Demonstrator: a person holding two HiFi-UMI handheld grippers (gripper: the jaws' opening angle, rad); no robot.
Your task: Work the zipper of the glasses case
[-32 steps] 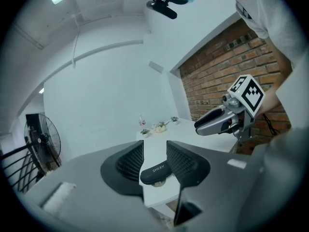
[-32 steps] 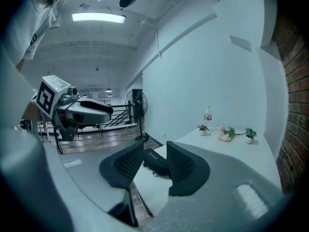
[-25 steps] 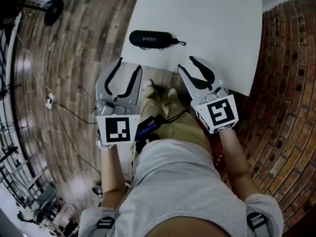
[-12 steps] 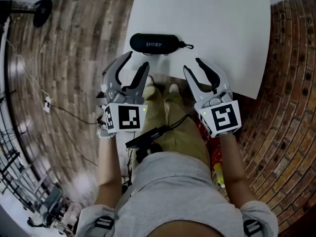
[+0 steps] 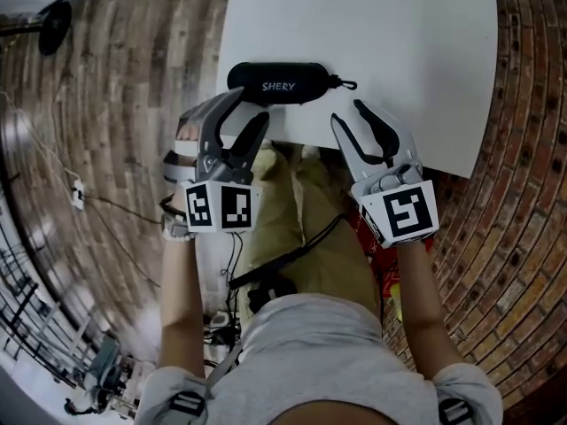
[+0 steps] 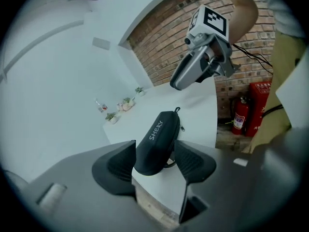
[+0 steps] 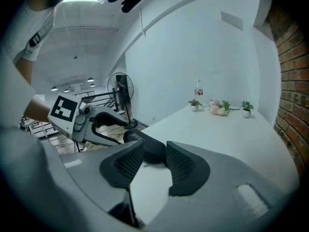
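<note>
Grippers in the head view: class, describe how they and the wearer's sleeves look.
The left gripper and right gripper each have a light grey body, curved black jaws and a white cube with black square markers. The person wears a grey short-sleeved T-shirt.

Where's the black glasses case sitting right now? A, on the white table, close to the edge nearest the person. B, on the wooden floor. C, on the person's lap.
A: the glasses case lies flat on the white table, just inside the table's near edge, with the floor and the person's legs below it in the head view.
</note>
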